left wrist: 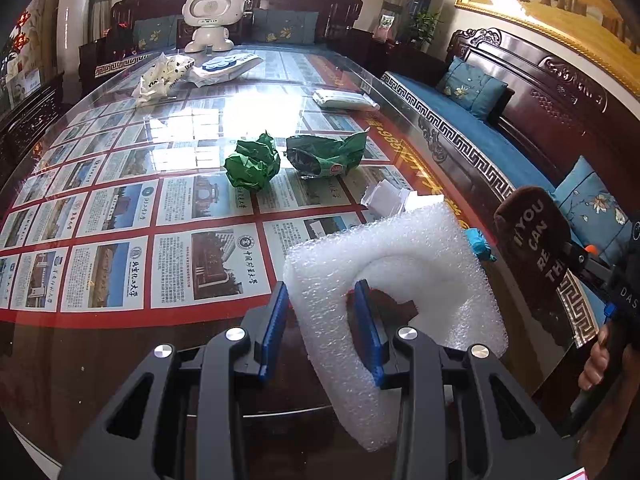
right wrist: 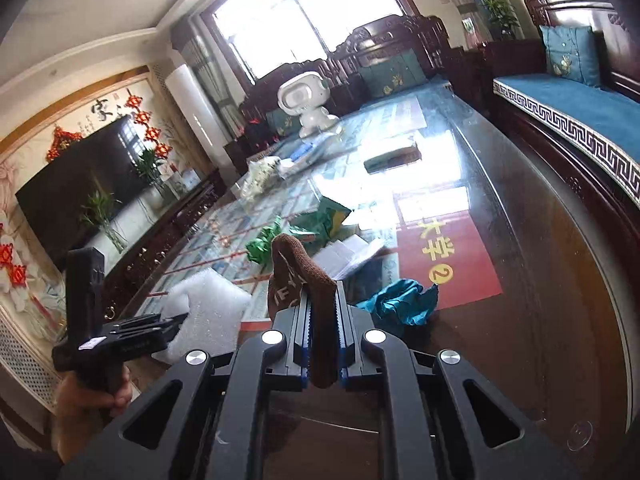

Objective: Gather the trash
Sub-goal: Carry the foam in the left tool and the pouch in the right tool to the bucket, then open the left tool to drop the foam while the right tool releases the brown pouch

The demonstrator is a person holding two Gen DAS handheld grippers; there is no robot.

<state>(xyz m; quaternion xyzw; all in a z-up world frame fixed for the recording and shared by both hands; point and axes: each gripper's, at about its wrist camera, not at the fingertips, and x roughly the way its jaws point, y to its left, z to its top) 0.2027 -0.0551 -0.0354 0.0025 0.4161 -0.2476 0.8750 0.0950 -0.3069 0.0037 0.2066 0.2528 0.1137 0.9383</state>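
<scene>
1. My left gripper [left wrist: 322, 326] had its jaws pinching one leg of a white foam sheet [left wrist: 400, 276], blue pads on either side of it, the sheet standing up above the near edge of the table [left wrist: 80, 340].
2. My right gripper [right wrist: 323, 336] had its jaws pressed tight on a brown knitted cloth [right wrist: 304, 280] with pale lettering; the cloth stood upright out of the jaws, over the table's near right part.
3. From the left wrist camera I saw that same cloth at the right side, held in the other gripper, beside the foam sheet.
4. A crumpled green paper ball [left wrist: 253, 164] lay near the middle of the table, with a torn green wrapper [left wrist: 326, 156] just beside it on its right, the two apart.
5. White paper scraps [left wrist: 386, 196] lay nearer the right edge, behind the foam.
6. A crumpled teal piece [right wrist: 400, 300] rested near the right edge, by the near end.
7. Toward the far end sat a white toy robot [left wrist: 212, 20], a crumpled white bag [left wrist: 160, 76] and a flat white packet [left wrist: 344, 98].
</scene>
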